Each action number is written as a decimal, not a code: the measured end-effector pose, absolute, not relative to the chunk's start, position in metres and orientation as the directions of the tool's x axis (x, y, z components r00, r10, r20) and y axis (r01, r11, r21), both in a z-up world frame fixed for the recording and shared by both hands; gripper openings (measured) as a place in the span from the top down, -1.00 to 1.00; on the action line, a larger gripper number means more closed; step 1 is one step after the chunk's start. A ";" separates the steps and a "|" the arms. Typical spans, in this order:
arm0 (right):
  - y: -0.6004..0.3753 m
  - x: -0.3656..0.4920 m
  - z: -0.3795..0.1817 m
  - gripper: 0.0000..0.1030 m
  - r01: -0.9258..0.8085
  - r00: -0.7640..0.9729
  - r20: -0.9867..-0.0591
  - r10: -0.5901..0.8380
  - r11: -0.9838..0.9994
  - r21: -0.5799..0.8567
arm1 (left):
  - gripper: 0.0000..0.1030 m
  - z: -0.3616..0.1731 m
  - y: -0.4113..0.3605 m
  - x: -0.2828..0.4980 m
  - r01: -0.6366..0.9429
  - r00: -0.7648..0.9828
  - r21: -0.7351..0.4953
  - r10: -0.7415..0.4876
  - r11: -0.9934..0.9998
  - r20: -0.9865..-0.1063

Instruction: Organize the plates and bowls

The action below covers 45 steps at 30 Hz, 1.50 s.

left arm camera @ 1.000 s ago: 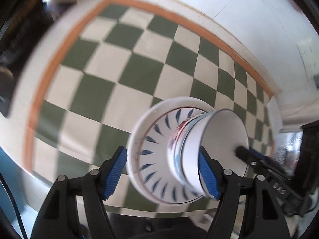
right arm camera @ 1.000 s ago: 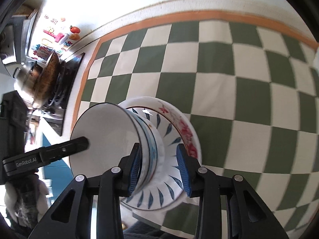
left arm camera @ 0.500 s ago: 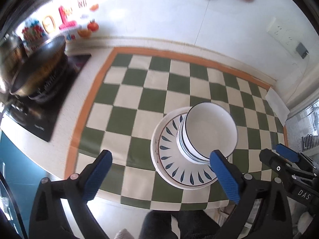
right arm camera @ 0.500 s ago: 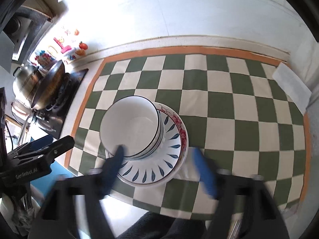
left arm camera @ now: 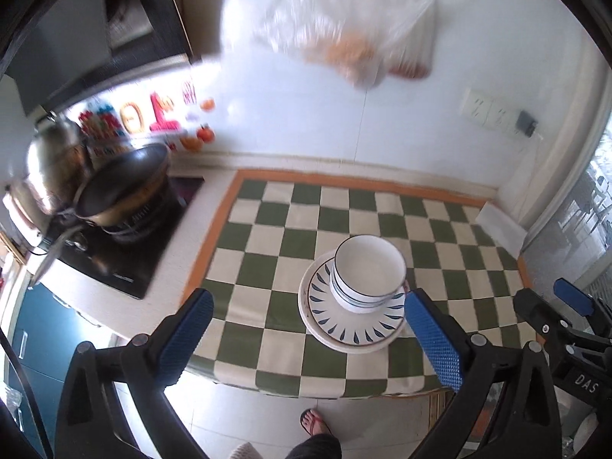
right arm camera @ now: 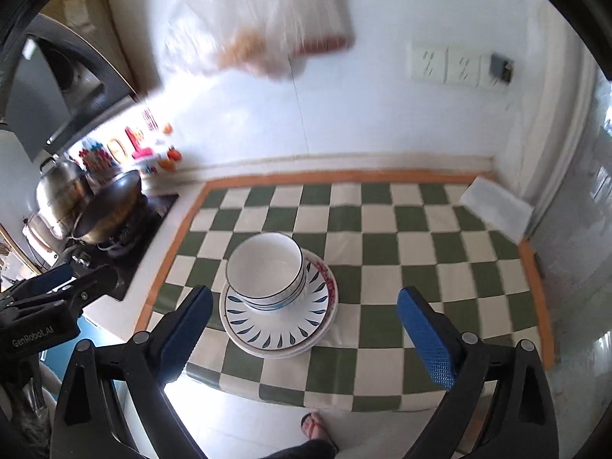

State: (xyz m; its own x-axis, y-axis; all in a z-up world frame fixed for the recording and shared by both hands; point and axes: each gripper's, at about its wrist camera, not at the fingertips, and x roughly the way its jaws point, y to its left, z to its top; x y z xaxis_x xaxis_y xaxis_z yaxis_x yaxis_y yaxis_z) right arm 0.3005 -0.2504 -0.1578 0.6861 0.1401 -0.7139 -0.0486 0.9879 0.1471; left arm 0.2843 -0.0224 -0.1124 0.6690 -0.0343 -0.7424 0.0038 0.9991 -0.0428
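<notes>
Sitting near the front edge of the surface point(left arm camera: 267, 352), a glossy white, blue-rimmed round bowl stack point(left arm camera: 368, 273) nests on leaf-patterned plates point(left arm camera: 355, 329) over a green-and-cream checked oilcloth point(right arm camera: 420, 260). Left gripper point(left arm camera: 311, 338) jaws stand wide and empty; right gripper point(right arm camera: 306, 334) jaws are opening, empty. A wok point(left arm camera: 122, 187) rests on the stove beside white wall tiles.

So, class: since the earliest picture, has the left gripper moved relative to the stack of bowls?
Yes. The left gripper has pulled up and back: the bowls on the plate, once between its fingers, now sit smaller beyond them.
</notes>
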 end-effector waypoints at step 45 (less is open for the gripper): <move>-0.195 -0.065 -0.020 -0.94 0.064 0.863 -0.505 -0.022 0.996 0.066 | -0.99 -0.003 -0.003 -0.016 0.033 0.848 0.054 0.001 0.998 -0.531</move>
